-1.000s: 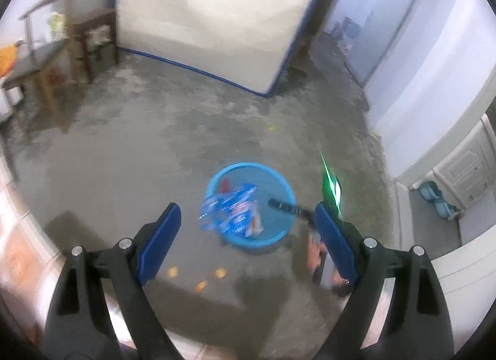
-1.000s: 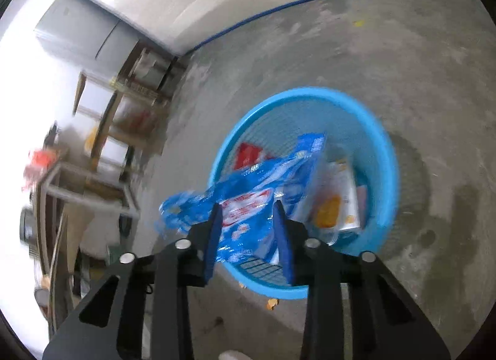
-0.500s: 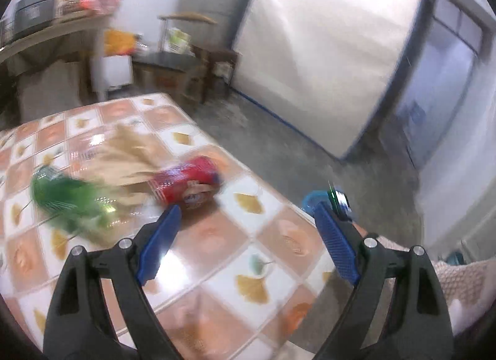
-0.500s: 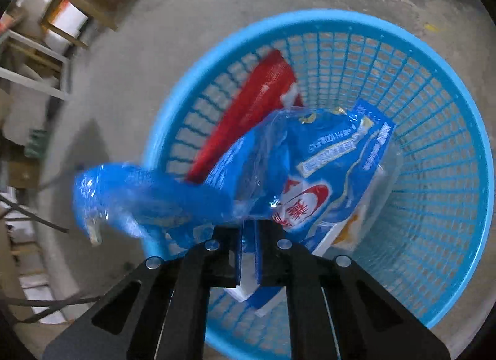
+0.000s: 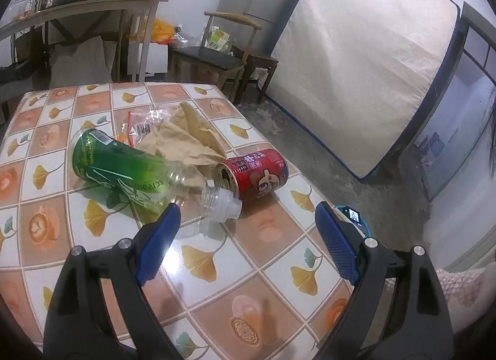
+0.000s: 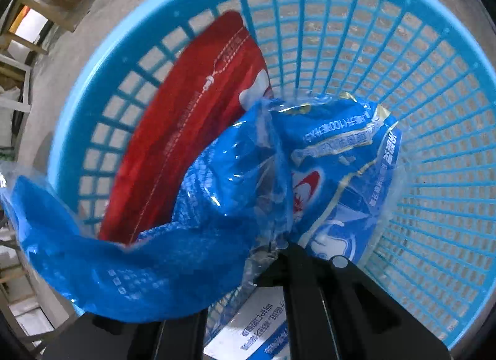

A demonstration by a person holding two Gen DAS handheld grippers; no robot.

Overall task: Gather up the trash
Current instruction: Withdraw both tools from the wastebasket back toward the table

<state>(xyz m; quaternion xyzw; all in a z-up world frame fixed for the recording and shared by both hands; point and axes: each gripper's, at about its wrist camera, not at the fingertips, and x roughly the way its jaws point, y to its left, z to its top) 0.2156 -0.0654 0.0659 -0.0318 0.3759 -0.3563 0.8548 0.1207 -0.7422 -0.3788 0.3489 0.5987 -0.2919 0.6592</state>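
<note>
My right gripper (image 6: 280, 250) points down into a blue plastic basket (image 6: 434, 112). It is shut on a crumpled blue plastic bag (image 6: 217, 205) that hides its fingertips; the plastic gathers at them. The bag's left end hangs over the basket rim. A red packet (image 6: 192, 130) and a white and blue wrapper (image 6: 248, 329) lie in the basket. My left gripper (image 5: 247, 208) stands open above a tiled table (image 5: 279, 229). Just beyond it lie a green plastic bottle (image 5: 124, 167), a red drink can (image 5: 257, 174), crumpled brown paper (image 5: 189, 140) and a clear wrapper (image 5: 142, 124).
A chair (image 5: 223, 59), a stool and a cluttered desk (image 5: 83, 9) stand behind the table. A mattress (image 5: 365, 81) leans on the wall at the right, with concrete floor (image 5: 356, 192) before it. A person's knitted sleeve (image 5: 458, 285) shows at the lower right.
My left gripper swung from the floor and basket to the table with the trash, staying open. My right gripper closed and sank into the basket with the blue bag.
</note>
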